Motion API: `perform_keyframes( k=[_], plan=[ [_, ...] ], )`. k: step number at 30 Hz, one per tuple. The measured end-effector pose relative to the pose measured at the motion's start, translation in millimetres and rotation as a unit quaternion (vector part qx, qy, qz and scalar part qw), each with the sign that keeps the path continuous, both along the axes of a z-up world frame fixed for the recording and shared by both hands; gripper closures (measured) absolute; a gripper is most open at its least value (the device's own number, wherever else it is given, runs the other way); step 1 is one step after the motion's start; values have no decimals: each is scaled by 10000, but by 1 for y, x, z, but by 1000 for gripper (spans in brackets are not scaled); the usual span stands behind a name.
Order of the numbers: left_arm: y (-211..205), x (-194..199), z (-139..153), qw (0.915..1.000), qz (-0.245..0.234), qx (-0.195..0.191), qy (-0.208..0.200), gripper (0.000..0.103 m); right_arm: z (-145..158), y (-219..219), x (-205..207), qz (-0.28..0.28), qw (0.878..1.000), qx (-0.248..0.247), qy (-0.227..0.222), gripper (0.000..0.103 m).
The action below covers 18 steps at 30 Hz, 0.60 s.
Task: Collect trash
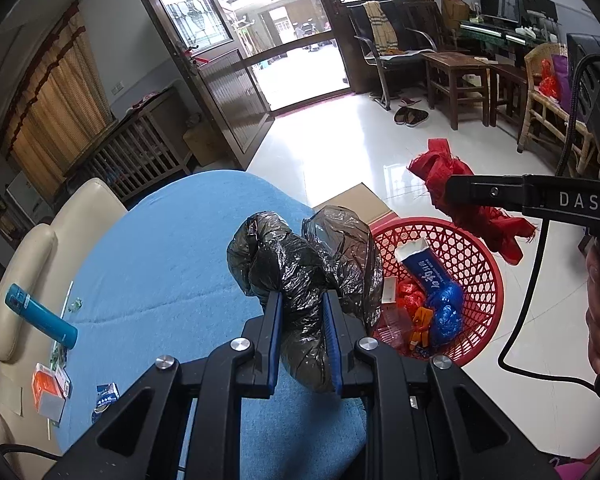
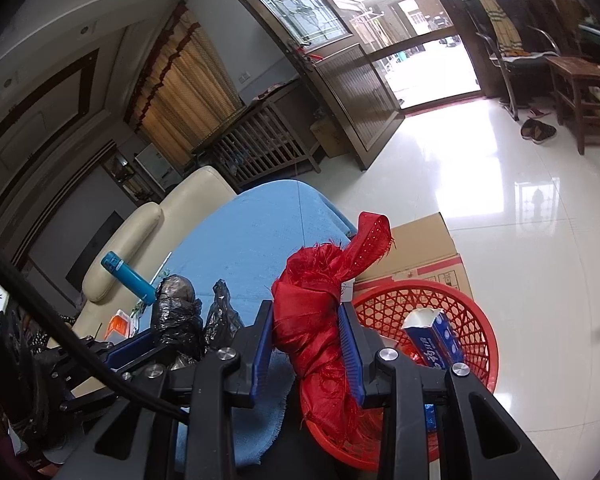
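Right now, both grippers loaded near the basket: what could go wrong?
1. The red mesh rag in the right gripper trails frayed threads; they may snag the red basket rim on release.
2. The black plastic bag in the left gripper sits over the blue table edge, so an early release could miss the basket.

The mouth of the red basket [image 1: 482, 264] is open upward, but a blue carton [image 1: 428, 268] stands tilted inside, and wrappers fill its bottom. The right hand-held gripper [image 2: 308, 344], closed on a red cloth [image 2: 320, 320], hangs above the basket's near rim and blocks that side. A flat cardboard box [image 2: 416, 248] lies just behind the basket. The white floor [image 2: 520, 240] to the basket's right is free. On the blue bench [image 1: 160, 248], the middle is bare; a teal bottle [image 1: 40, 316] and small boxes [image 1: 50, 392] lie at its left edge.
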State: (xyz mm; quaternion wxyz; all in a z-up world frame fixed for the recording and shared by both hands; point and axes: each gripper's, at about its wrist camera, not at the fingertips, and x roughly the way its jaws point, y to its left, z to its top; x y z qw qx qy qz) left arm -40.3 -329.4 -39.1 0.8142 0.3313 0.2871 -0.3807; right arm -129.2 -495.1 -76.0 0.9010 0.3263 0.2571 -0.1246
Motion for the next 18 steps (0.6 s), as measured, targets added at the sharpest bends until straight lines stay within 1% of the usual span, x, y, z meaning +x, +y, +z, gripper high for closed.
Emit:
perform_keyframes(
  k=[9, 18],
  plan=[
    [-15, 0, -11, 9998, -72, 207, 10, 82, -11, -11, -4, -98, 9997, 199, 50, 69],
    [-25, -2, -17, 9994, -152, 309, 36, 82, -22, -18, -5, -132, 9992, 362, 134, 69]
  ],
)
